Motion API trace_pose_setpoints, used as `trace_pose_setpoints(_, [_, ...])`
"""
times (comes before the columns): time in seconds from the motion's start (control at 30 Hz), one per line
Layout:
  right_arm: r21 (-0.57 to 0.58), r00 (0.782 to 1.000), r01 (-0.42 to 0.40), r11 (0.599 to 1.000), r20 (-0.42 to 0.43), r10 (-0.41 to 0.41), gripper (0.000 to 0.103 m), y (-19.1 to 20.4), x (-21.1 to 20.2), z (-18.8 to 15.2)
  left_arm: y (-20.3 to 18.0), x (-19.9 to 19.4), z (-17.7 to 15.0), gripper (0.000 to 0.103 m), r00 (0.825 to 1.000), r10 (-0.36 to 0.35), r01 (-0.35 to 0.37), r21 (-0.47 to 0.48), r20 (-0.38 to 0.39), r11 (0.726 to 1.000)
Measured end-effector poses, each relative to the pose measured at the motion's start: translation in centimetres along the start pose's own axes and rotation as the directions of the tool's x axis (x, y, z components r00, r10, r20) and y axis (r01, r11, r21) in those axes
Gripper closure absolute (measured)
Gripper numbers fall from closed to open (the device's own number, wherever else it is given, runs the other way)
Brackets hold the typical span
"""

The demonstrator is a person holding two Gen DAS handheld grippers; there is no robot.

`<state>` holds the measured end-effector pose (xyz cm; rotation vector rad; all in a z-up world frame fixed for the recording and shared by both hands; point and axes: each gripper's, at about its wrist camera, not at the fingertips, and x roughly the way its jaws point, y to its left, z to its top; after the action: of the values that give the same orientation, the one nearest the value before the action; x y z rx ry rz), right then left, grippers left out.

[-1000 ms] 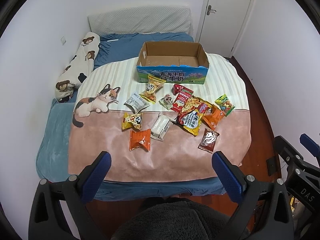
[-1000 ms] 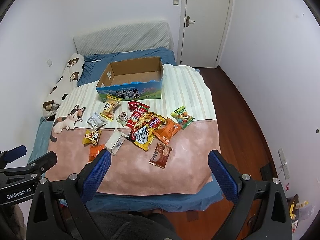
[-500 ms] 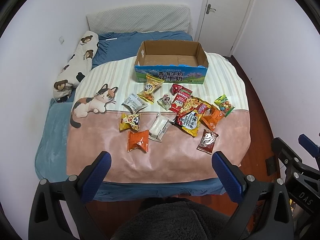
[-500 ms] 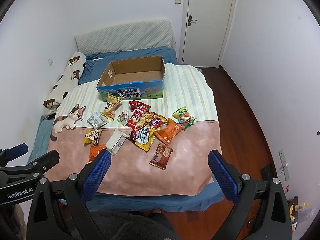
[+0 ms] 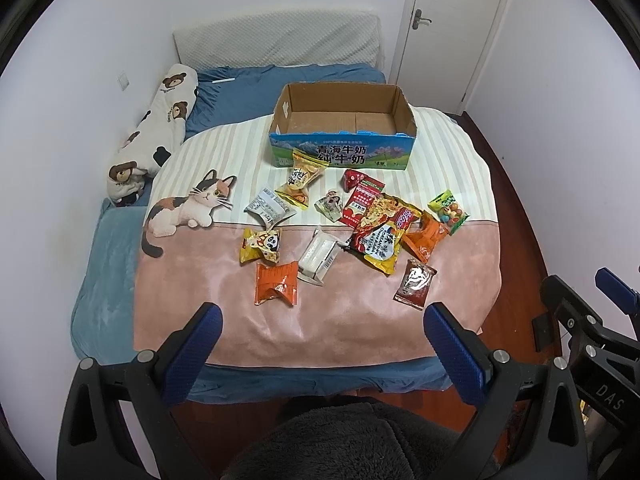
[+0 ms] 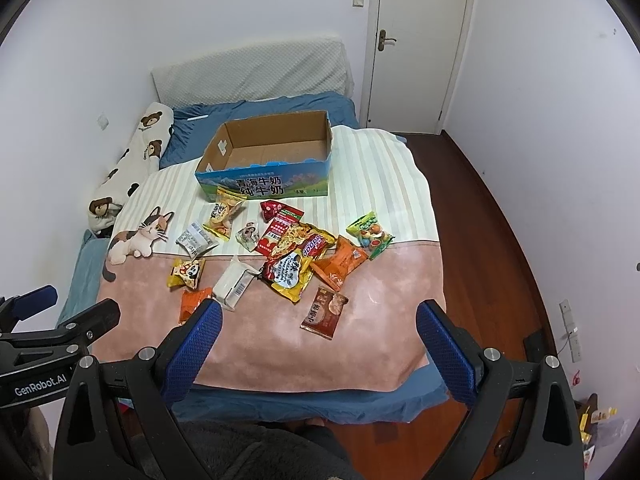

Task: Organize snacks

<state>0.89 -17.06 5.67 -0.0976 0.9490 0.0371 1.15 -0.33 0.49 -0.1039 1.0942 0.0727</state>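
i hold left gripper [image 5: 322,344] and right gripper [image 6: 318,338] spread wide, both empty, above snacks [image 5: 376,236] before box [image 5: 344,152] on bed [image 5: 320,320].

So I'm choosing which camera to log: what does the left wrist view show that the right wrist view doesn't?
Only the left wrist view shows the whole orange packet; in the right wrist view a finger hides part of it. It also catches the right gripper at its right edge.

Only the right wrist view shows the wall socket, more wooden floor, and the left gripper at its left edge.

Both show the empty cardboard box on the blanket, the snack pile before it, the bear pillow and the door. Both sets of jaws are open.
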Motion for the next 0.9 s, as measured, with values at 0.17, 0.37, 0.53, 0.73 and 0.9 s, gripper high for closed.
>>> trace_pose_setpoints(0.17, [0.0,1.0,0.001,1.0,0.003,-0.001,0.003,0.0,0.0,0.0,0.1,-0.1,0.2,0.0,1.0,0.0,0.0,0.0,0.002,1.0])
trace_pose_setpoints(0.37, [-0.001,1.0,-0.004,1.0,0.002,0.004,0.003,0.0,-0.1,0.0,0.0,-0.1,0.3,0.0,1.0,-0.001,0.001,0.0,0.002,1.0])
trace_pose_setpoints(0.53, [-0.003,1.0,-0.004,1.0,0.003,0.004,0.003,0.0,-0.1,0.2,0.0,-0.1,0.3,0.0,1.0,-0.002,0.002,0.003,0.006,1.0])
trace_pose_setpoints(0.73, [0.0,1.0,-0.007,1.0,0.001,0.007,0.003,0.0,-0.1,0.1,-0.2,-0.2,0.1,0.0,1.0,0.0,0.0,-0.003,0.013,1.0])
trace_pose_setpoints(0.9, [0.017,1.0,-0.017,1.0,-0.008,0.017,0.003,-0.2,0.5,0.3,-0.1,1.2,0.5,0.0,0.998,0.045,-0.045,-0.004,0.046,0.999])
